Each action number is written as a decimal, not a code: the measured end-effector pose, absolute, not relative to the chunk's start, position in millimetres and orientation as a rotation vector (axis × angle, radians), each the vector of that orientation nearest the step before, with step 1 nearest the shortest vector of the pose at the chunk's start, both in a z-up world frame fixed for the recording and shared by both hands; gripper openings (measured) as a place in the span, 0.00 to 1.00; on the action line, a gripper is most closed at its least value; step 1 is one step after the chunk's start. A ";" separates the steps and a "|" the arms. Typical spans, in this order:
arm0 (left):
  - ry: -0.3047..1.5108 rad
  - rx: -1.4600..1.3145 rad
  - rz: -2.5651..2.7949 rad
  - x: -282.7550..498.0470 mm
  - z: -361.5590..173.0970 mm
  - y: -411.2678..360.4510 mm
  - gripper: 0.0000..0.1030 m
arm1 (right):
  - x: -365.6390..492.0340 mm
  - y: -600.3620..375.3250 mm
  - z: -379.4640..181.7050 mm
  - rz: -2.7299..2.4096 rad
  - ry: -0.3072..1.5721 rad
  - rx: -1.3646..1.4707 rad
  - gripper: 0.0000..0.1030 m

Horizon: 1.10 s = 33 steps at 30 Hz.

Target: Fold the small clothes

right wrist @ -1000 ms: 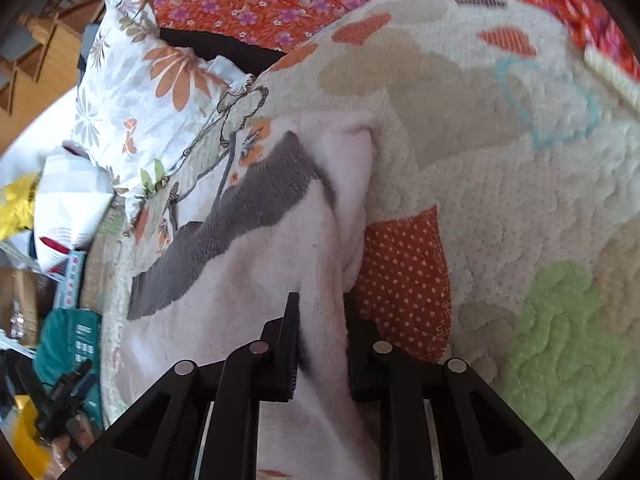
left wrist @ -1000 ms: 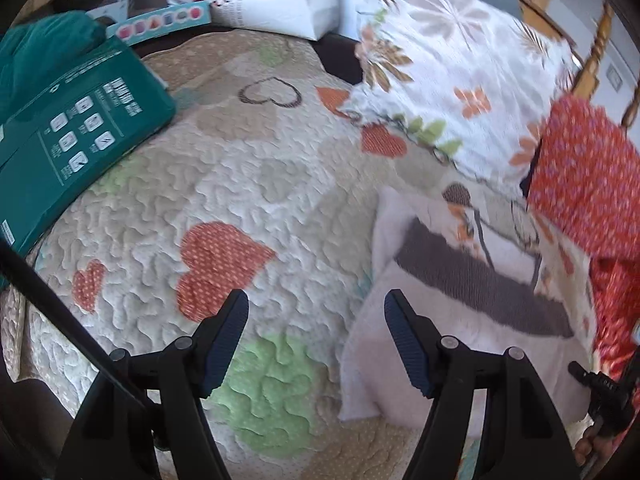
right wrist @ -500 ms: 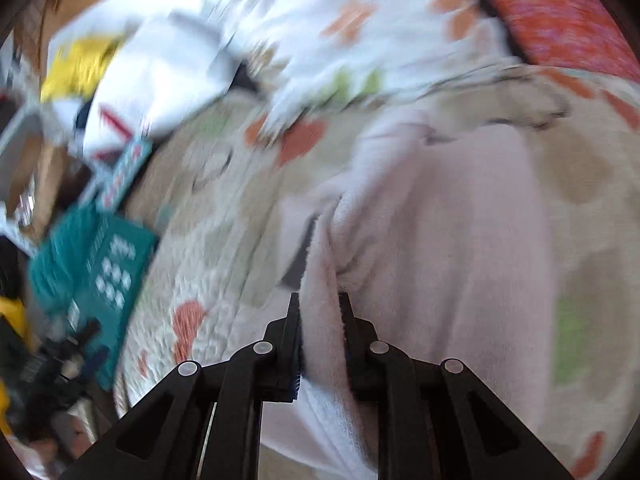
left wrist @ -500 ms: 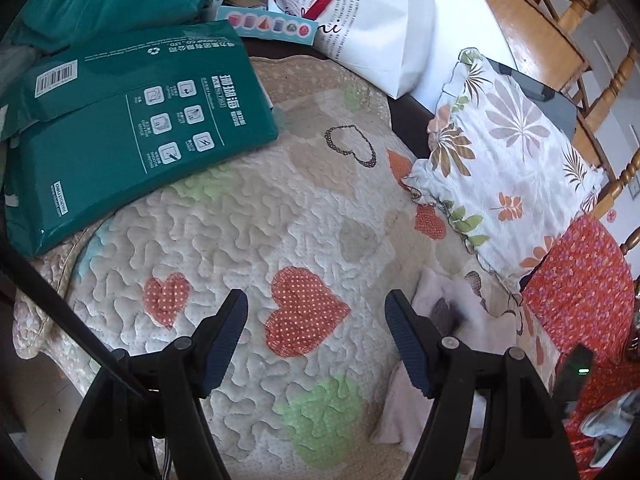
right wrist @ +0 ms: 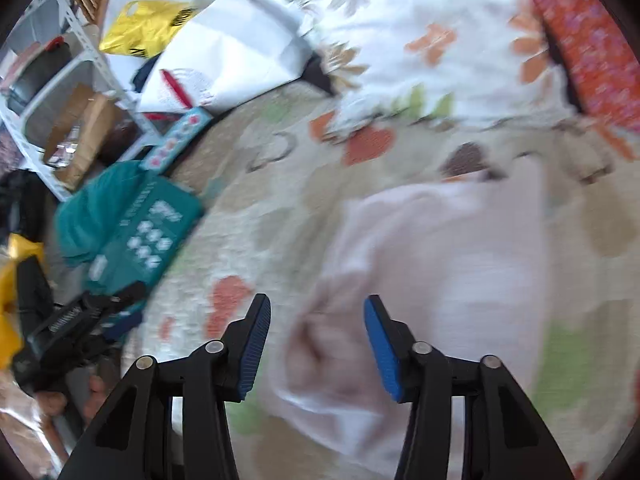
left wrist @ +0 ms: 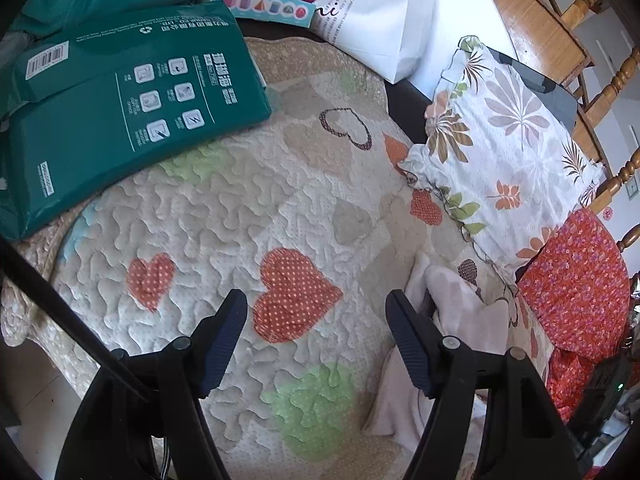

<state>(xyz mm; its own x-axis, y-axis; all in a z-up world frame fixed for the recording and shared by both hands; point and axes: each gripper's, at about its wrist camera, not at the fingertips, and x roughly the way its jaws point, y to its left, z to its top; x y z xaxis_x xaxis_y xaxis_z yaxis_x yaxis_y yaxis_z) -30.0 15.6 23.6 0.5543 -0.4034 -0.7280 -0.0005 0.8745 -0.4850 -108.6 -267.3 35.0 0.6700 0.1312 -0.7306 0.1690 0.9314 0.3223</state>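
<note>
Nearest, the right gripper (right wrist: 316, 344) hangs over the pale pink garment (right wrist: 432, 276), its ribbed blue pads (right wrist: 378, 346) spread wide with nothing between them. The cloth looks soft and towel-like, lying in a loose folded heap on the quilt (right wrist: 256, 216) (this view is smeared, so finer detail is lost). The left gripper (left wrist: 316, 340) is likewise wide apart and empty, poised above the quilt, whose stippled stitching carries dotted orange hearts (left wrist: 294, 294) and a green patch (left wrist: 316, 400). The garment (left wrist: 460, 312) shows just beside its right-hand finger, rumpled. Farther off lie a glossy teal package (left wrist: 124, 108) with white print, a leaf-patterned frilled pillow (left wrist: 508, 152), an orange flowered cushion (left wrist: 576, 276), and a white paper bag (left wrist: 368, 8) at the quilt's far edge.
</note>
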 end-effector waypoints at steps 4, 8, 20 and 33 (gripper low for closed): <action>0.966 -0.464 -0.249 -29.5 21.4 7.5 0.69 | -120.9 -274.5 10.6 -0.038 0.914 0.398 0.23; 0.965 -0.464 -0.254 -27.4 19.0 2.4 0.69 | -114.4 -256.8 -21.7 0.096 0.967 0.521 0.23; 1.005 -0.330 -0.320 -24.5 10.0 -46.0 0.69 | -134.4 -268.5 4.1 0.198 0.909 0.483 0.33; 1.110 -0.074 -0.545 10.0 -20.4 -186.3 0.03 | -125.7 -413.6 1.0 -0.208 0.820 0.622 0.53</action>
